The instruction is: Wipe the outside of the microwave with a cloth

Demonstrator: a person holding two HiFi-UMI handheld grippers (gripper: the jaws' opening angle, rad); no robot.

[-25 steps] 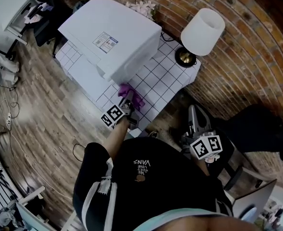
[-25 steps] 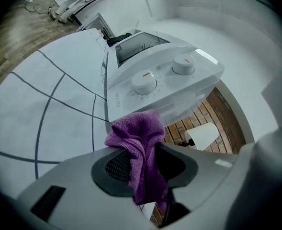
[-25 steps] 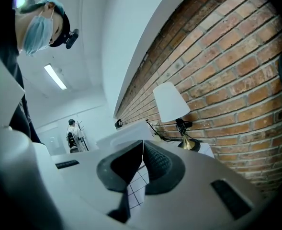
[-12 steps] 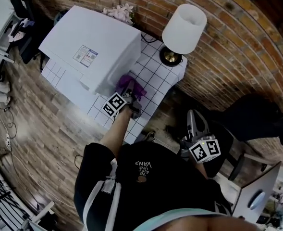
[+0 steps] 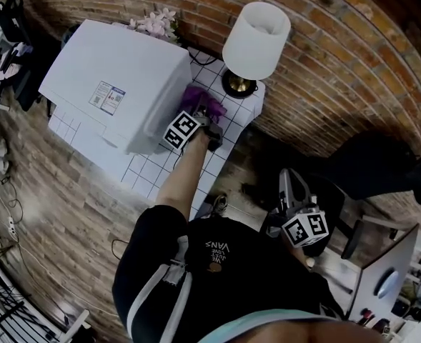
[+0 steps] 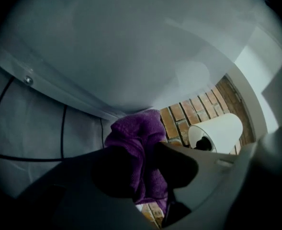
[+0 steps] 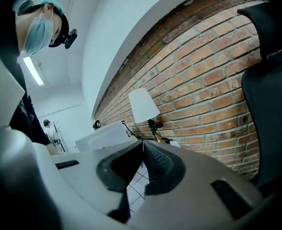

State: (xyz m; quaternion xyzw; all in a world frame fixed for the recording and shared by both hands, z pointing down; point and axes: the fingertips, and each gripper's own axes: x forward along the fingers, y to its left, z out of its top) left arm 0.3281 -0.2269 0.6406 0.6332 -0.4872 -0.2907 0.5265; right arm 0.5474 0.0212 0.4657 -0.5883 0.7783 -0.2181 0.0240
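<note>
Left gripper (image 6: 143,163) pinches the cloth (image 6: 137,133), pressed low on the microwave (image 5: 110,70) side that faces the lamp (image 5: 256,38).
Right gripper (image 7: 141,158) hangs well off the table (image 5: 149,171), jaws pressed together on nothing. Risks: the lamp stands near the cloth, so a wide stroke toward the brick wall could knock it. The cloth is bunched (only a fold sits between the jaws), so hard drag could pull it free or let jaw tips scrape the casing. No open containers in view; microwave interior not visible.
</note>
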